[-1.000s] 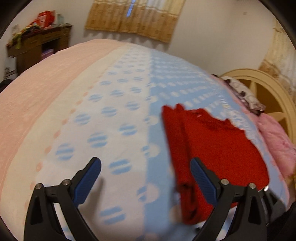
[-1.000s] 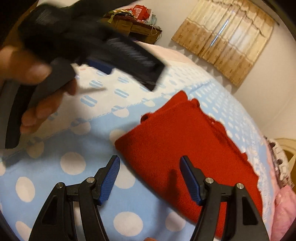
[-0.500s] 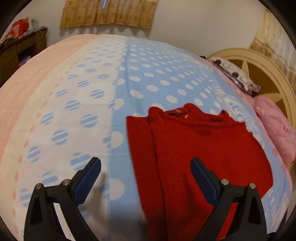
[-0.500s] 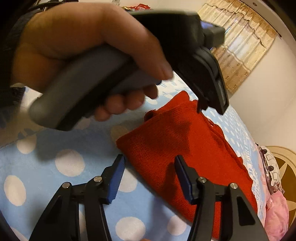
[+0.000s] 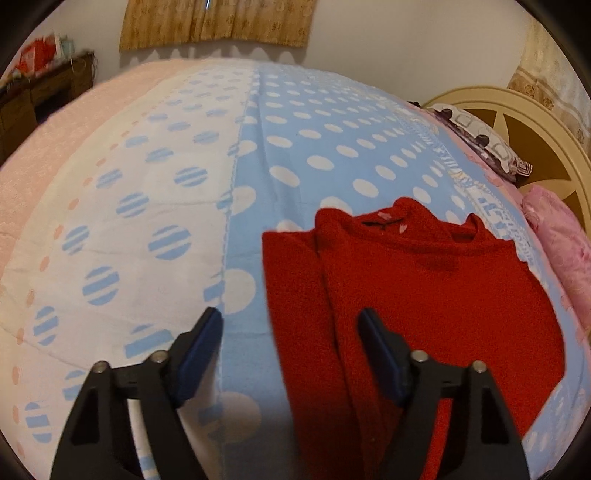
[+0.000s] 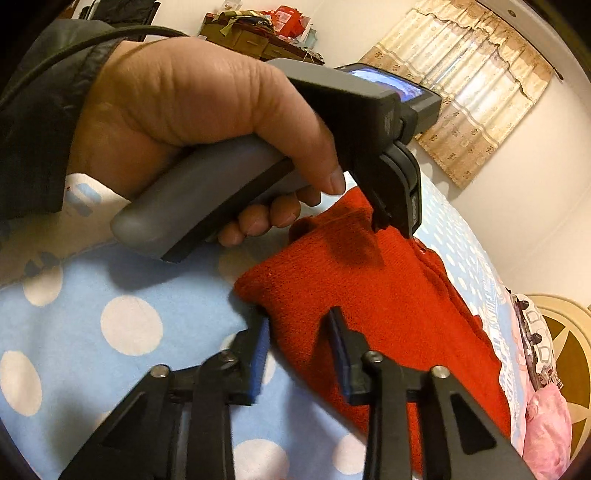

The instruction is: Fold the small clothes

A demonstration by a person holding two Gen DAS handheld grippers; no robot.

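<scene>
Closing its jaws, the left gripper (image 5: 290, 332) fills the bottom of the left wrist view, its blue pads straddling the left edge of a red sweater (image 5: 417, 306); the pads stand apart and do not press the cloth. The sweater lies flat in the lower right of the frame on a polka-dot blanket (image 5: 295, 140), collar toward the top, one sleeve folded along its left side. A curtain (image 5: 218, 20) hangs at top centre and a headboard (image 5: 546, 147) curves at right, beside a pink pillow (image 5: 557, 236). In the right wrist view, the right gripper (image 6: 299, 336) at bottom centre is also closing, the sweater's near corner between its blue pads, not yet clamped. At upper left, a hand (image 6: 192, 110) grasps the grey handle of the other gripper above the sweater's far edge.
</scene>
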